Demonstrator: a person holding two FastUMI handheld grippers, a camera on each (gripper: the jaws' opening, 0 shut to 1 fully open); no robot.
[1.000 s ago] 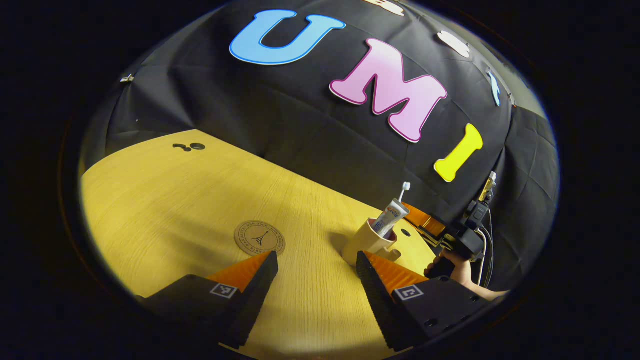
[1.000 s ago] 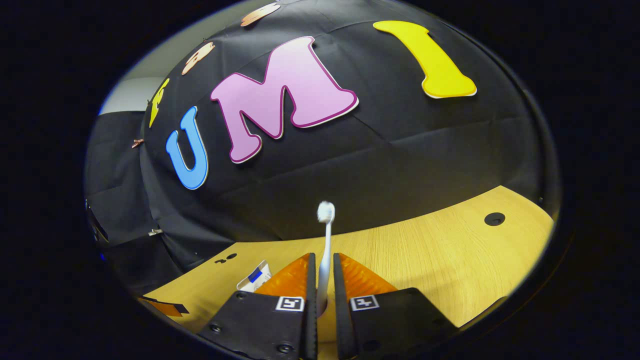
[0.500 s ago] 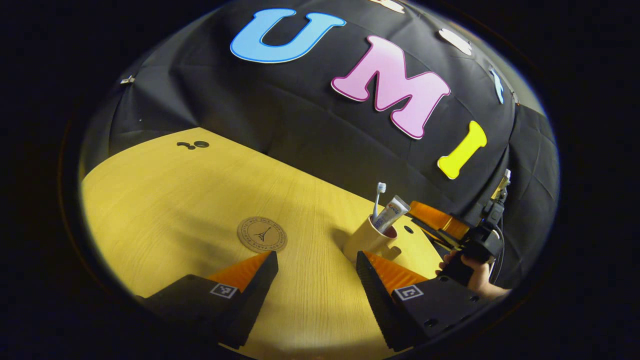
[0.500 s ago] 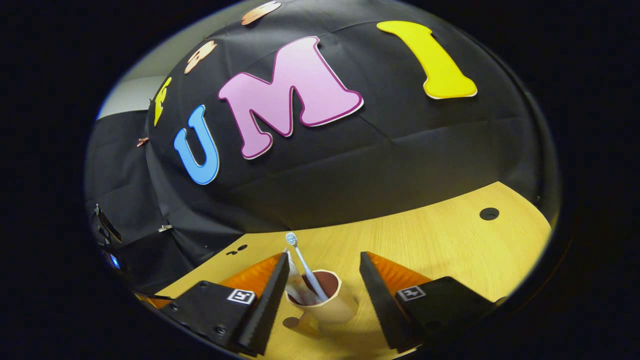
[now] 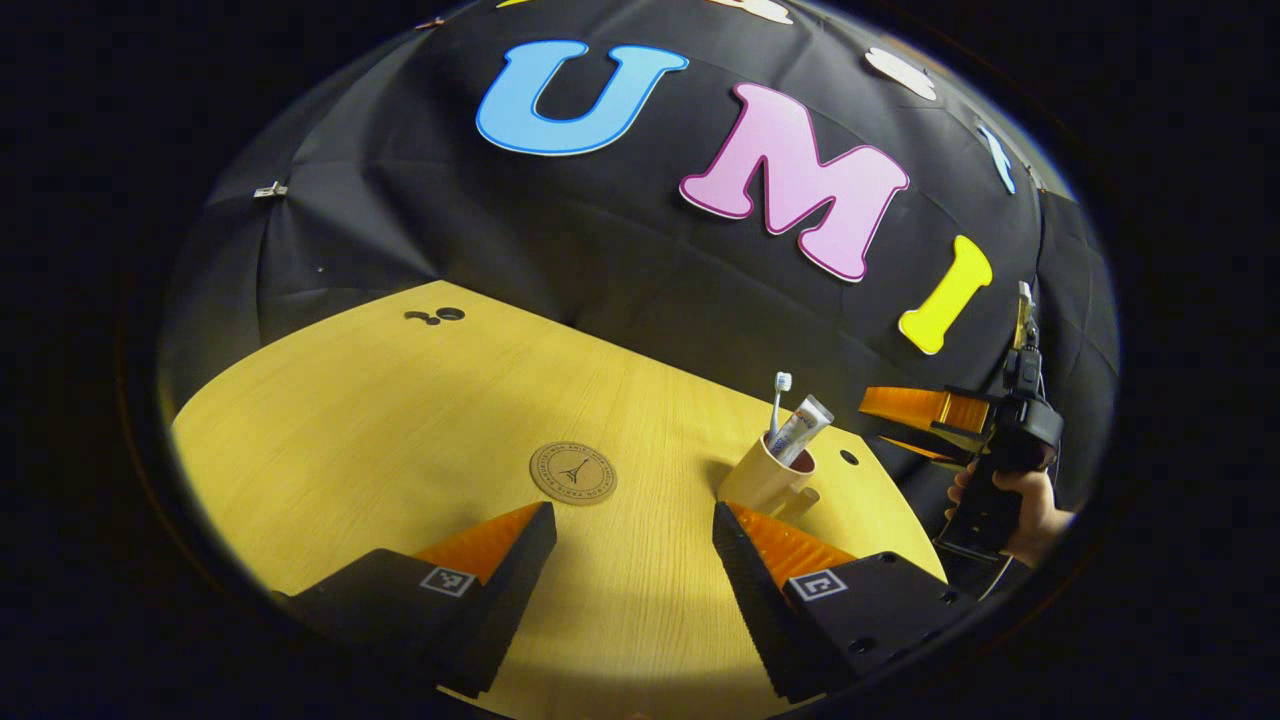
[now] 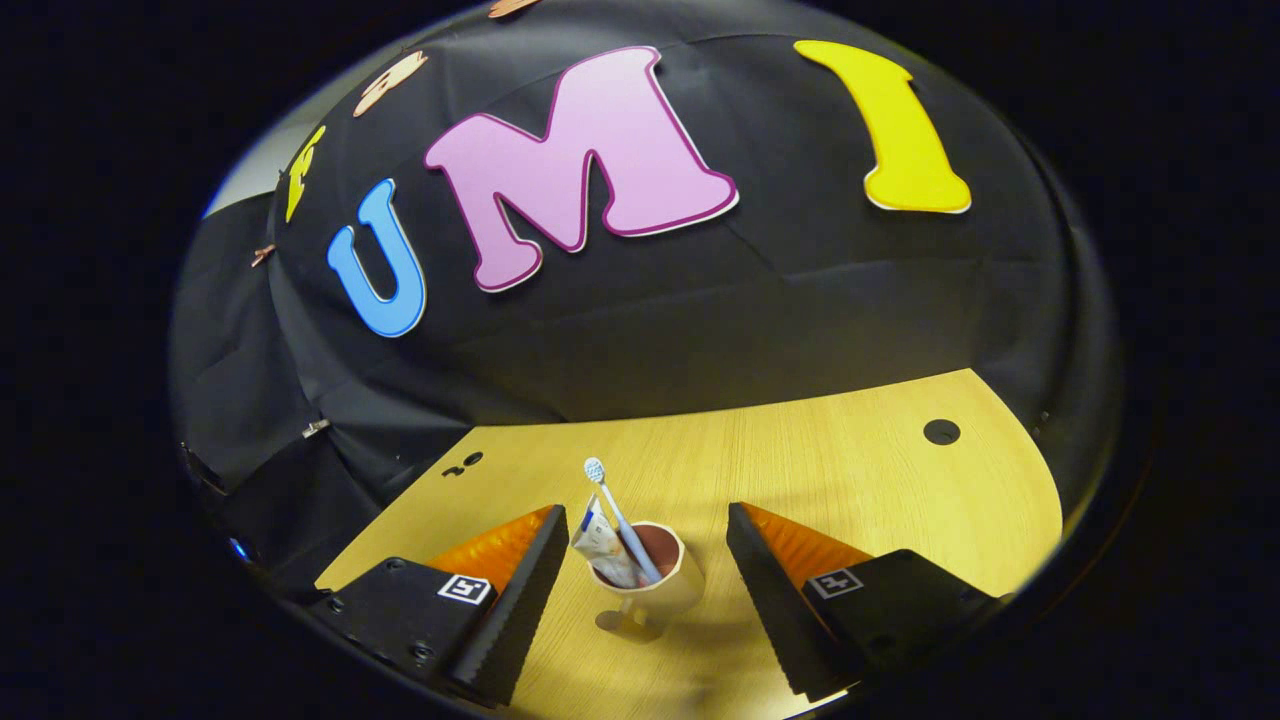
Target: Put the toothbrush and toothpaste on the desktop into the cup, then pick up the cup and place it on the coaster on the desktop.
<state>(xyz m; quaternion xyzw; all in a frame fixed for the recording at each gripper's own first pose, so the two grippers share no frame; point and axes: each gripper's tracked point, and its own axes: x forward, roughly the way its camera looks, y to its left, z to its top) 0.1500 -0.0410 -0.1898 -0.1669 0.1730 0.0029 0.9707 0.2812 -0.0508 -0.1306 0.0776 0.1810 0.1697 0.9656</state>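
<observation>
A cream cup [image 5: 762, 482] with a handle stands upright on the wooden desktop, holding a white toothbrush [image 5: 779, 400] and a toothpaste tube [image 5: 803, 427]. A round brown coaster [image 5: 573, 472] lies to its left, bare. My left gripper [image 5: 634, 525] is open low over the desk's near side, short of both. In the right gripper view the cup [image 6: 650, 582] sits between and beyond the spread fingers of my right gripper [image 6: 645, 535], untouched, with the toothbrush [image 6: 617, 513] and toothpaste [image 6: 603, 545] leaning in it. The right gripper [image 5: 915, 417], held by a hand [image 5: 1020, 500], hovers right of the cup.
The wooden desktop [image 5: 400, 420] has small dark holes at its far corner [image 5: 437, 316] and near the cup [image 5: 849, 457]. Another hole [image 6: 941, 432] shows in the right gripper view. The black cloth wall closes the desk's far side.
My right gripper opened and let the toothbrush drop into the cup, then drew back up and away from it. The left gripper shifted slightly back; it stays open.
</observation>
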